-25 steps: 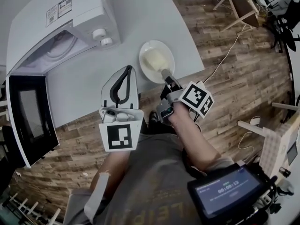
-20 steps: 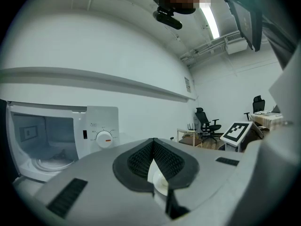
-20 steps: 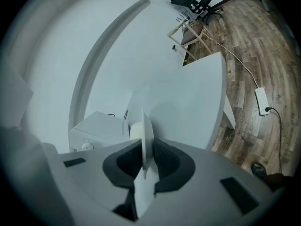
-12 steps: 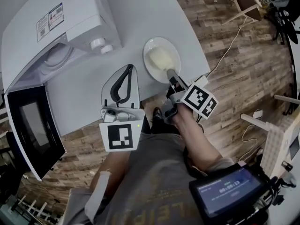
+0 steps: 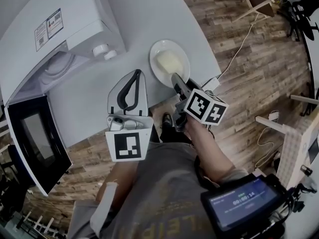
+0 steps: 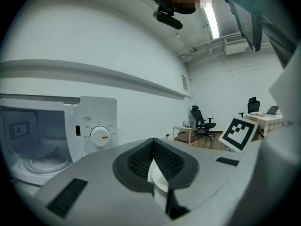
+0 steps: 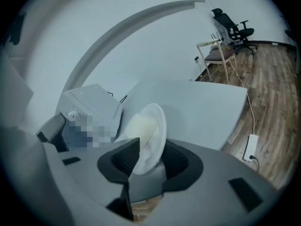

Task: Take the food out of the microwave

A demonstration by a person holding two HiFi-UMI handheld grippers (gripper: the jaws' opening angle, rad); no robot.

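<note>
Right claw [image 7: 149, 157] newly open around plate [image 7: 161, 121]

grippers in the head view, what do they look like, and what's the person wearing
Both are light grey plastic shells with black ribbed pads. The left gripper and right gripper each carry a white cube with black square markers. The person wears a grey printed T-shirt, forearms bare.

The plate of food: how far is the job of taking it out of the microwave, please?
Done: the plate with the food rests on the table, outside the microwave. In hand: the right gripper has just been opening its jaws, the plate's rim between them. Left to do: draw that gripper away; the door stands open.
</note>
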